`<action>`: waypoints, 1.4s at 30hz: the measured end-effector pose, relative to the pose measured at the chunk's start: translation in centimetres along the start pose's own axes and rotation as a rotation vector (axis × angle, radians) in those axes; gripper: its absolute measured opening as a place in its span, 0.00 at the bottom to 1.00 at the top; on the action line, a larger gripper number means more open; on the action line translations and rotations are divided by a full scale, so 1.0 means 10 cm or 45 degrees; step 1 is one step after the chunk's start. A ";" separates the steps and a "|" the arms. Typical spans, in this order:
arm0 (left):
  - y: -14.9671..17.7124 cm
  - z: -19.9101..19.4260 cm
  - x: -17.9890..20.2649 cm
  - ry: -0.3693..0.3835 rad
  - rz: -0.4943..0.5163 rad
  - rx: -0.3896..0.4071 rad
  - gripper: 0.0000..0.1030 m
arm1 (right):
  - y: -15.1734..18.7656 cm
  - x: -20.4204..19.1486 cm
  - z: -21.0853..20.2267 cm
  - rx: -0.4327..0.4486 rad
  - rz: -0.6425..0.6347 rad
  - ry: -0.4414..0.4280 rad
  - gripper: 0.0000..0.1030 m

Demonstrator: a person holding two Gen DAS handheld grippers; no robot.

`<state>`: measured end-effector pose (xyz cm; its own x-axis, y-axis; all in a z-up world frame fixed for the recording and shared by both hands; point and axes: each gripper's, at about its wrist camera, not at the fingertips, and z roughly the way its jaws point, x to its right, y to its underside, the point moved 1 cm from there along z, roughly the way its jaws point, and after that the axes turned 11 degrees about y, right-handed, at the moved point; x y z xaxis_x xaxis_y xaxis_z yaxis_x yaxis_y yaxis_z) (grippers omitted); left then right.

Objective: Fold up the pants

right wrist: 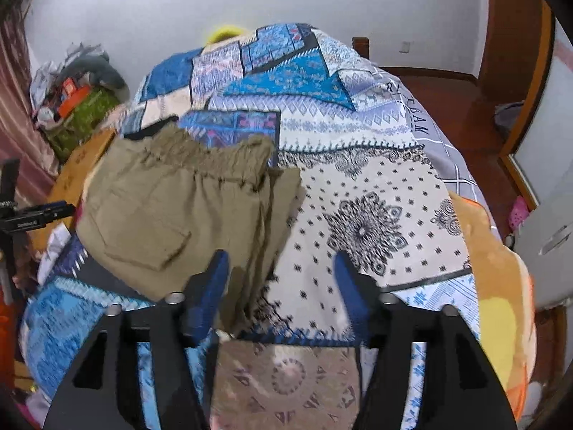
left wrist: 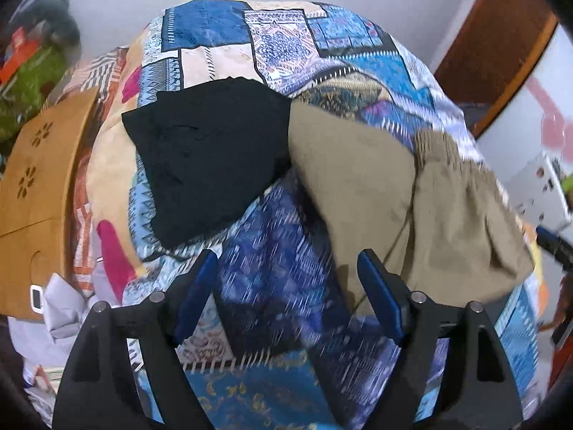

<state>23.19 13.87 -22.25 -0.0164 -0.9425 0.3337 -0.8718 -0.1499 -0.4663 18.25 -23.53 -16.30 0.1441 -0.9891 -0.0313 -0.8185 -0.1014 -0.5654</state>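
Observation:
Khaki pants [left wrist: 412, 193] lie folded on the patterned bedspread [left wrist: 272, 279], waistband at the far side. They also show in the right wrist view [right wrist: 172, 208], with a back pocket facing up. My left gripper [left wrist: 288, 261] is open and empty above the bedspread, the pants just right of it. My right gripper [right wrist: 281, 259] is open and empty, its left finger over the pants' right edge. A black garment [left wrist: 211, 154] lies folded left of the khaki pants.
A wooden lap table [left wrist: 39, 193] stands at the bed's left side. Piled clutter [right wrist: 75, 93] sits at the far left by the wall. An orange blanket [right wrist: 501, 286] lies at the bed's right edge. A tripod arm [right wrist: 32, 215] pokes in at left.

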 end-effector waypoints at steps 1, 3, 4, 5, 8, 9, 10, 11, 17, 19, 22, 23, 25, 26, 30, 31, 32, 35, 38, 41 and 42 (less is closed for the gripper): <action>-0.06 0.04 0.01 0.013 -0.008 0.000 0.78 | -0.02 -0.01 0.01 0.005 0.011 -0.007 0.68; -0.15 0.14 0.05 0.025 -0.010 -0.014 0.78 | -0.07 -0.04 0.06 0.006 0.027 -0.024 0.68; -0.19 0.20 0.06 0.029 -0.011 -0.026 0.78 | -0.08 -0.06 0.09 0.001 0.036 -0.035 0.68; -0.23 0.28 0.07 0.035 -0.017 -0.042 0.78 | -0.10 -0.07 0.14 -0.014 0.047 -0.051 0.68; -0.32 0.50 0.09 0.090 -0.042 -0.090 0.78 | -0.10 -0.12 0.29 -0.068 0.059 -0.084 0.69; -0.34 0.56 0.09 0.098 -0.046 -0.099 0.78 | -0.10 -0.14 0.36 -0.092 0.056 -0.091 0.69; -0.36 0.63 0.10 0.108 -0.057 -0.115 0.78 | -0.10 -0.15 0.43 -0.116 0.056 -0.097 0.69; -0.37 0.69 0.09 0.129 -0.071 -0.127 0.78 | -0.09 -0.16 0.49 -0.138 0.056 -0.104 0.69; -0.44 0.86 0.18 0.225 -0.079 -0.145 0.78 | -0.10 -0.14 0.78 -0.232 0.127 -0.254 0.69; -0.46 0.88 0.24 0.234 -0.059 -0.138 0.65 | -0.14 -0.15 0.79 -0.227 0.128 -0.276 0.65; -0.49 0.85 0.28 0.215 -0.074 -0.119 0.57 | -0.18 -0.19 0.81 -0.218 0.120 -0.274 0.56; -0.50 0.84 0.28 0.220 -0.097 -0.113 0.53 | -0.19 -0.19 0.81 -0.213 0.121 -0.279 0.50; -0.52 0.82 0.28 0.233 -0.136 -0.108 0.38 | -0.21 -0.17 0.81 -0.208 0.150 -0.274 0.39; -0.53 0.80 0.29 0.227 -0.147 -0.098 0.35 | -0.22 -0.16 0.80 -0.208 0.152 -0.278 0.33; -0.57 0.68 0.34 0.168 -0.128 -0.036 0.19 | -0.29 -0.22 0.72 -0.163 0.106 -0.223 0.17; -0.58 0.64 0.35 0.153 -0.114 -0.015 0.16 | -0.32 -0.24 0.69 -0.149 0.091 -0.214 0.14; -0.58 0.59 0.38 0.133 -0.096 0.006 0.14 | -0.35 -0.27 0.63 -0.125 0.072 -0.205 0.12; -0.60 0.42 0.45 0.073 -0.038 0.058 0.08 | -0.44 -0.35 0.50 -0.066 0.025 -0.208 0.09; -0.63 0.24 0.48 0.061 0.003 0.104 0.07 | -0.58 -0.45 0.37 -0.006 -0.002 -0.237 0.08; -0.71 0.04 0.46 0.050 0.005 0.154 0.07 | -0.72 -0.61 0.26 0.050 -0.047 -0.236 0.08; -0.73 -0.01 0.45 0.044 0.006 0.173 0.07 | -0.77 -0.67 0.24 0.069 -0.060 -0.234 0.08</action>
<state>29.38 10.76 -17.24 -0.0393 -0.9328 0.3582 -0.7976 -0.1866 -0.5736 24.93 -15.85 -13.68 0.2848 -0.9466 -0.1514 -0.7782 -0.1361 -0.6130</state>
